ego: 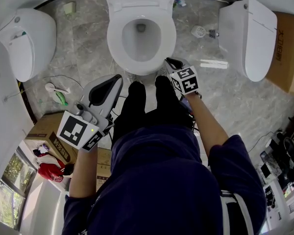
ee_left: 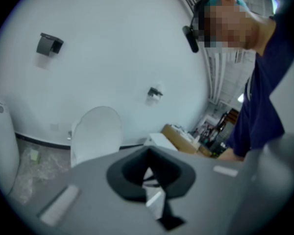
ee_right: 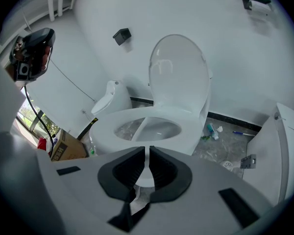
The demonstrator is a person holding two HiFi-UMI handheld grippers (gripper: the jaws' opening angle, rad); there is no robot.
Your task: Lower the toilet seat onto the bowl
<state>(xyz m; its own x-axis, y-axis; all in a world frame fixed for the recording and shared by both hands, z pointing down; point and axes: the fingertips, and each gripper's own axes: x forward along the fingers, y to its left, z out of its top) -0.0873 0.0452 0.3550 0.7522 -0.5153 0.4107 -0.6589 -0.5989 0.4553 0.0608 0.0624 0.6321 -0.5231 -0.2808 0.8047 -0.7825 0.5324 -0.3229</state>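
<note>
The white oval plastic toilet seat (ego: 118,37) lies flat, down on the rim of the white ceramic toilet bowl (ego: 141,34), at the top centre of my head view. In my right gripper view the seat sits level at mid-frame, and the bowl's inside shows through its opening.

Your right claw (ee_right: 148,155) is all but closed, with nothing in its thin slit. At 12 o'clock the toilet seat (ee_right: 137,117) lies flat on the bowl (ee_right: 154,129), lid (ee_right: 179,72) upright. A cardboard box (ee_right: 66,150) sits at 8 o'clock.
</note>
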